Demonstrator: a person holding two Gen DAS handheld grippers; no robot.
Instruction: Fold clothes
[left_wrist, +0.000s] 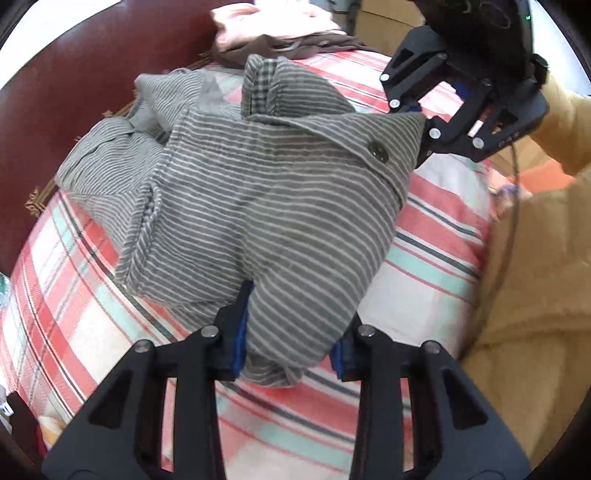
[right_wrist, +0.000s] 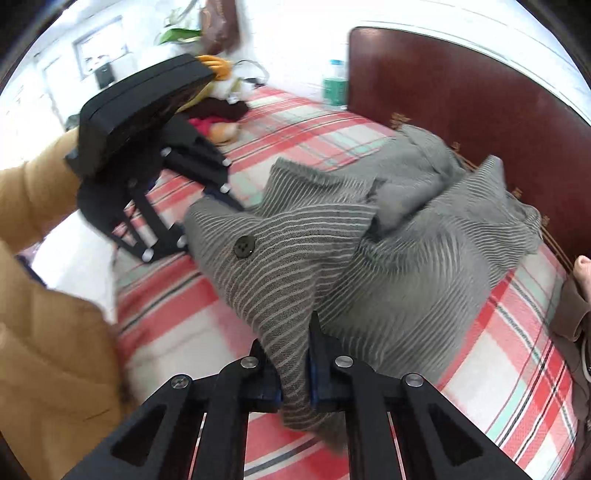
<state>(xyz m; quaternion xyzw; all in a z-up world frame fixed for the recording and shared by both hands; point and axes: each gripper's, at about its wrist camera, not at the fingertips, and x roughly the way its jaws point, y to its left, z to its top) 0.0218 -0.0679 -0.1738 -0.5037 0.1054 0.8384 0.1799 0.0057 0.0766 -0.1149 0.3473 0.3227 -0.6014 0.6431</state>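
Observation:
A grey striped garment (left_wrist: 258, 192) with a dark button (left_wrist: 377, 151) lies bunched on a red, white and teal plaid bed cover (left_wrist: 436, 240). My left gripper (left_wrist: 291, 328) is shut on its near edge, with a thick fold of cloth between the blue pads. My right gripper (left_wrist: 421, 122) is shut on the far corner by the button. In the right wrist view the garment (right_wrist: 388, 251) hangs from my right gripper (right_wrist: 295, 354), and my left gripper (right_wrist: 207, 206) grips the opposite corner. The stretch between them is lifted off the bed.
A dark red headboard (right_wrist: 461, 92) stands behind the garment. Pink and brown clothes (left_wrist: 273, 29) are piled at the far side. A bottle (right_wrist: 334, 86), bags and a plant stand beyond the bed. My yellow-sleeved arms (left_wrist: 535, 258) are at the side.

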